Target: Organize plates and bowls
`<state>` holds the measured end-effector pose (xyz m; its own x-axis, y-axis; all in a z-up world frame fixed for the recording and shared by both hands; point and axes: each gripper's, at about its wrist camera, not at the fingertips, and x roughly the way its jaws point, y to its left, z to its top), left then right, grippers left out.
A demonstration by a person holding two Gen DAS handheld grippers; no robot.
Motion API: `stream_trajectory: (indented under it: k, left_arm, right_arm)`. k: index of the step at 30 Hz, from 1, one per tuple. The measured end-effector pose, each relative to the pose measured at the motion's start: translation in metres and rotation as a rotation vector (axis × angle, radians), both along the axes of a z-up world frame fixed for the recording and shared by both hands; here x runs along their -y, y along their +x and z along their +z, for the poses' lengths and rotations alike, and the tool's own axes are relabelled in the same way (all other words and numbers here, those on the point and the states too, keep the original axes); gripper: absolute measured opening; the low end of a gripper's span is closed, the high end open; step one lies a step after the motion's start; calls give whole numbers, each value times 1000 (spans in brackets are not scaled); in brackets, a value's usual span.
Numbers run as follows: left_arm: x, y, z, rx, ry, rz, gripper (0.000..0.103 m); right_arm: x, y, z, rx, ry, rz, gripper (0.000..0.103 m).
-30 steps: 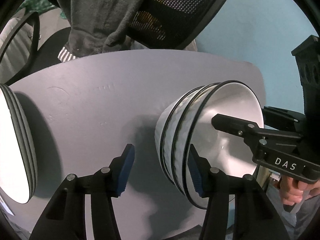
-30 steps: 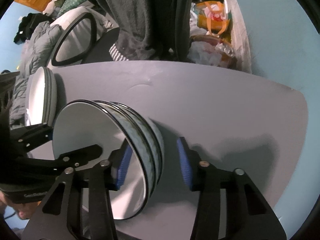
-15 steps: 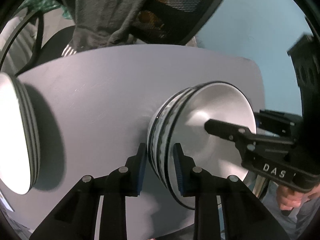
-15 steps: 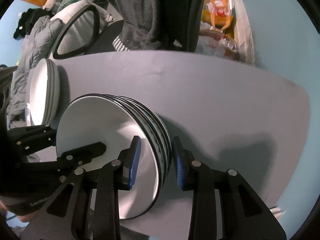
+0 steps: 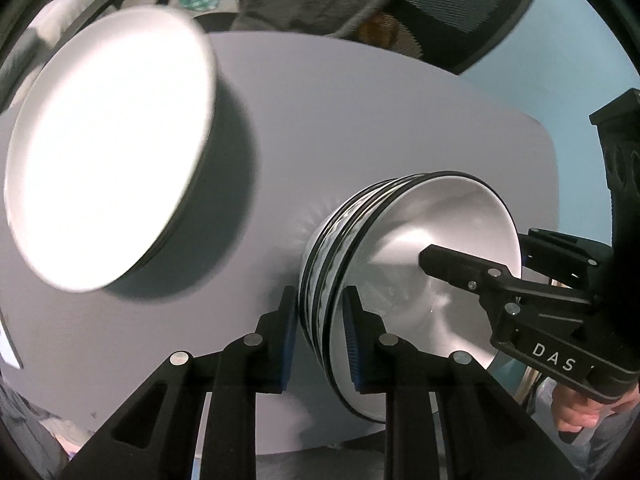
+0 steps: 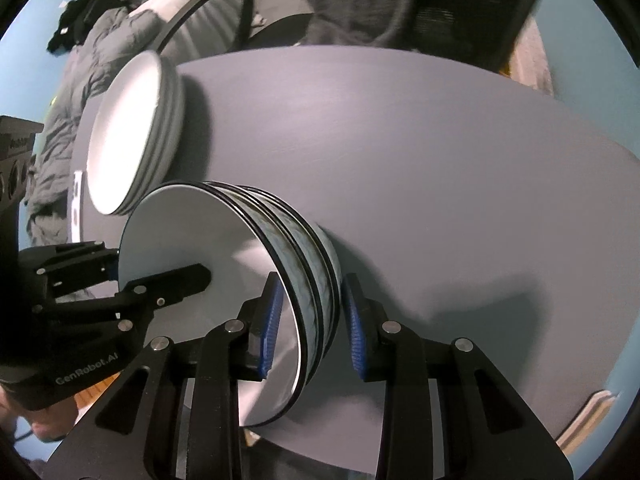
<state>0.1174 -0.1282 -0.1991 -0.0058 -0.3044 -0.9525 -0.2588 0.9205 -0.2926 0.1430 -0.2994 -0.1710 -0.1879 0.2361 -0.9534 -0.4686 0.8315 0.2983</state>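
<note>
You had the stack of bowls [image 5: 404,276] pinched from both sides on the grey table [image 5: 360,120]. Your left gripper [image 5: 320,332] straddled the near rim with one pad inside the top bowl and one against the outer wall, and its jaws were closing on that rim, narrow but not fully together. Your right gripper [image 6: 312,324] did the same on the opposite rim, its jaws held narrow and clamped across the nested edges of the bowl stack [image 6: 248,280]. The stack of plates [image 5: 108,148] sat well apart toward the left side of the table, also seen from the right wrist [image 6: 128,132].

By my reading, you were at the carry step: bowls gripped two-handed and being shifted as one unit. The next move called for keeping both hands level and in step, so no rim slipped from a pad, then setting the stack down near the plates without knocking them.
</note>
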Motion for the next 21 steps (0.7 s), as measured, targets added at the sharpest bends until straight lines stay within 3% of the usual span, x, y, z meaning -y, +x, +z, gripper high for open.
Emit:
stream_trajectory:
  k: [21]
  left_arm:
    - [-81, -77, -12, -23, 19, 169, 21]
  right_arm:
    - [-91, -57, -11, -14, -4, 87, 31]
